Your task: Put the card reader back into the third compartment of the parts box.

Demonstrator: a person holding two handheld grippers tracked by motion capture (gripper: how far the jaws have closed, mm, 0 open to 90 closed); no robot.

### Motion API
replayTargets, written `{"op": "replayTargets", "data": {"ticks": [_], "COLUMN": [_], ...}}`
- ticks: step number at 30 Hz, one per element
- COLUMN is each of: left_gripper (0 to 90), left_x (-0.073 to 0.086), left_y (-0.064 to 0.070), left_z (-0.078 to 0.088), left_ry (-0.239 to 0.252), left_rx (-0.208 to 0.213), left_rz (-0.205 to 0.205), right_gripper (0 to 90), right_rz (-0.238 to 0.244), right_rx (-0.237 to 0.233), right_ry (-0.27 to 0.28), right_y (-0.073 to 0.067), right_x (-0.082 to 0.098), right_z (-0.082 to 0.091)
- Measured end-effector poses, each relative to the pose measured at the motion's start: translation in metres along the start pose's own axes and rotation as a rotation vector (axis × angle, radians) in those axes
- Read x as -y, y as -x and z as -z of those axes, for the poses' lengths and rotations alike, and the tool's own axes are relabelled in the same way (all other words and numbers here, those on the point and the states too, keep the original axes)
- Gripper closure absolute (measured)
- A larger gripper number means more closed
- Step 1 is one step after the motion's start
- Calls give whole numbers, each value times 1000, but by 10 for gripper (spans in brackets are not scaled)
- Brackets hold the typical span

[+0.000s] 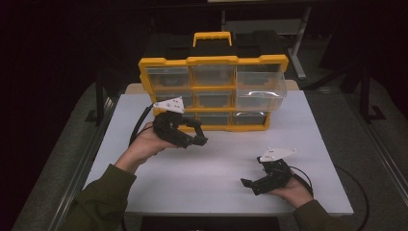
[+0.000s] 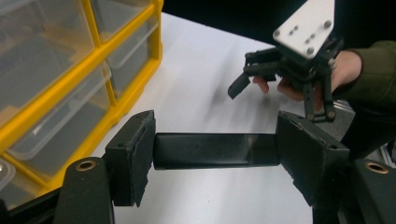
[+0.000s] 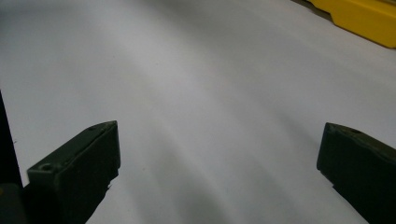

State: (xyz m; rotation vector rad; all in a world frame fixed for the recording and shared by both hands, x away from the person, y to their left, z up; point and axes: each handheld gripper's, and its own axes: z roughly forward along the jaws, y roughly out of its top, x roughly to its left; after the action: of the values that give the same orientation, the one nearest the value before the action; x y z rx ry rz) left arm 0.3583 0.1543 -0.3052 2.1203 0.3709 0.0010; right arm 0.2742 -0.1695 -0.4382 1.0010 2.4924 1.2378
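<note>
Nearest the person, the right tongs [image 1: 251, 185] lie low over the white tabletop [image 1: 221, 163] at its near right, held in the right hand [image 1: 288, 190], with the grey plate on top and the tips turned toward the left. In the right gripper view the two black jaws stand wide apart with bare tabletop between them, gripping nothing, and a yellow corner of the organizer [image 3: 362, 18] shows at the upper right. Farther in and to the left, the left hand [image 1: 144, 144] holds the left tongs [image 1: 199, 139] above the tabletop, just in front of the organizer's [image 1: 214, 60] lower left drawers. In the left gripper view the left tongs [image 2: 215, 149] are clamped on a black bar [image 2: 215, 150], which lies crosswise with one end against each pad, clear of the tabletop; the right tongs [image 2: 243, 79] show beyond it, well apart. At the far side of the tabletop stands the yellow and black organizer, upright, with a yellow handle on top and clear drawers in three rows. Its upper right drawer [image 1: 262, 89] is pulled out toward the person.
</note>
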Motion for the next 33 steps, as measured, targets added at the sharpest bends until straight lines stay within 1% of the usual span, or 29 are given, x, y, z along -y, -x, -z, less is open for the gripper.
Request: {"op": "replayTargets", "data": {"ticks": [3,4,5,9,19,25,33], "left_gripper": [304,303,304,304,304,304,304], "left_x": [-6,-10,-10,-19,-31,-40,-60], "left_y": [-1,-1,-1,-2,-2,-5,-8], "left_z": [2,3,3,6,8,10,16], "left_ry": [2,3,3,12,20,32,38], "left_rx": [4,4,4,16,31,44,51], "left_rz": [-6,-1,-1,-8,-19,-19,-38], "right_gripper": [0,0,0,0,0,0,0], "right_rz": [0,0,0,0,1,0,0], "right_rx": [0,-1,-1,-1,-1,0,-1], "right_ry": [0,0,0,0,0,-1,-1], "right_y": [0,0,0,0,0,0,0], "right_x": [0,0,0,0,0,0,0], "right_z": [0,0,0,0,0,0,0]}}
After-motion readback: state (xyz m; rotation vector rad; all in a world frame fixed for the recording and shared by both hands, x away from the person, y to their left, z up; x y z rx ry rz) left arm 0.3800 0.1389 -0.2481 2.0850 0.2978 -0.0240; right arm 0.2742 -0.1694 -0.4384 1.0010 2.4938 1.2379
